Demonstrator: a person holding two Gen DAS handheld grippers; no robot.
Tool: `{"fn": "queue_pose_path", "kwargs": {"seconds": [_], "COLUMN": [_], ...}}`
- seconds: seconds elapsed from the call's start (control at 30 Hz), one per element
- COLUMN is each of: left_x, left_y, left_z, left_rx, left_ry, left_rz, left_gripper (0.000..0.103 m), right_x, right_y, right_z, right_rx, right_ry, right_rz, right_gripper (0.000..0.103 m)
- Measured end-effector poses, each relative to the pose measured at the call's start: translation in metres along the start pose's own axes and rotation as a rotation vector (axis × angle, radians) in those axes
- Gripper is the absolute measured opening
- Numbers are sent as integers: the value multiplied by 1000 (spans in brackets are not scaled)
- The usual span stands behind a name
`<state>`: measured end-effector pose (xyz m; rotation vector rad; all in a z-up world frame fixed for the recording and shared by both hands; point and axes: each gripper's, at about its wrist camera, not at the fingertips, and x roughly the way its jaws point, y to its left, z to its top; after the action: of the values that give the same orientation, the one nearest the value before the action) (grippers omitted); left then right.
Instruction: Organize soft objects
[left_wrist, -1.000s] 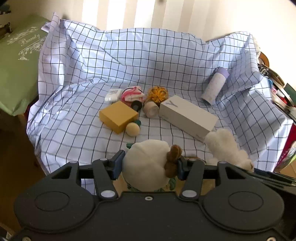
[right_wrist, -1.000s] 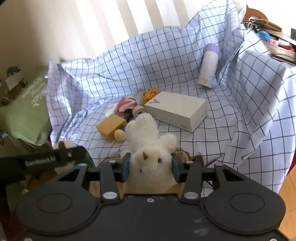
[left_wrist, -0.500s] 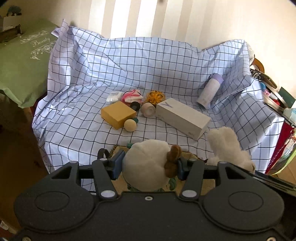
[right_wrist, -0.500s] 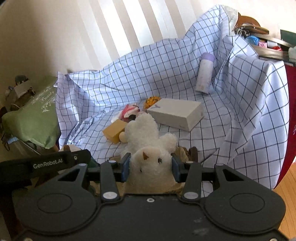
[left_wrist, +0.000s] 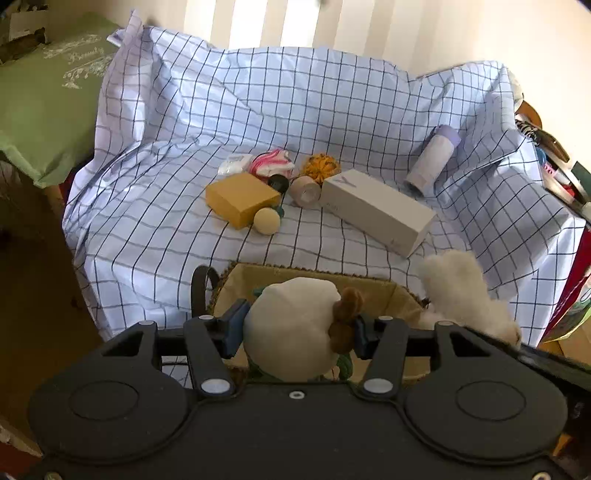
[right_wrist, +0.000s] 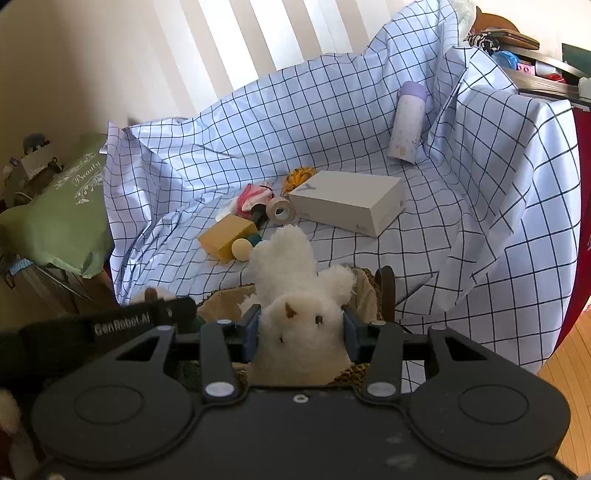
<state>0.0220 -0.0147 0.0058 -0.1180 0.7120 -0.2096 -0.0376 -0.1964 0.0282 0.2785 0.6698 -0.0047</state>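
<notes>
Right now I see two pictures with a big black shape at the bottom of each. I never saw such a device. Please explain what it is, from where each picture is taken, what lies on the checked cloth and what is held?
The black shape is a hand-held gripper with two fingers; a person carries one in each hand. A wide-angle camera on each looks forward along its fingers, so there is one picture per gripper.

The left gripper is shut on a round cream plush toy with a brown tuft. The right gripper is shut on a fluffy white plush animal. Both hang over a woven basket at the near edge.

On the checked cloth lie a yellow block, a small cream ball, a tape roll, a long white box, an orange ball, a pink and white bundle and a lilac-capped bottle.
</notes>
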Motion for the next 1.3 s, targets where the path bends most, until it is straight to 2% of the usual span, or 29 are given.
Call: {"fn": "queue_pose_path", "kwargs": {"seconds": [0.23, 0.4, 0.43, 0.5, 0.57, 0.6, 0.73, 1.1, 1.3], "left_x": [5, 26, 29, 30, 25, 21, 12, 1, -7], "left_y": [-5, -6, -6, -7, -8, -9, -9, 4, -3], "left_z": [22, 27, 26, 24, 20, 18, 16, -6, -19], "left_rx": [19, 21, 25, 31, 42, 49, 55, -21, 16], "left_ry": [-66, -38, -26, -18, -33, -44, -54, 8, -1], "left_rz": [27, 46, 49, 55, 56, 58, 65, 87, 107], "left_gripper": [53, 54, 56, 68, 79, 81, 81, 82, 82], "right_x": [0, 0, 0, 0, 1, 1, 1, 5, 9], "right_y": [0, -1, -1, -2, -2, -2, -2, -2, 0], "right_z": [0, 1, 1, 1, 1, 1, 0, 0, 3], "right_rx": [0, 2, 2, 3, 5, 5, 5, 4, -2], "right_ry": [-2, 0, 1, 2, 4, 5, 5, 19, 21], "right_rz": [0, 0, 0, 0, 1, 2, 2, -6, -23], "right_gripper": [44, 44, 45, 45, 45, 45, 45, 45, 45]}}
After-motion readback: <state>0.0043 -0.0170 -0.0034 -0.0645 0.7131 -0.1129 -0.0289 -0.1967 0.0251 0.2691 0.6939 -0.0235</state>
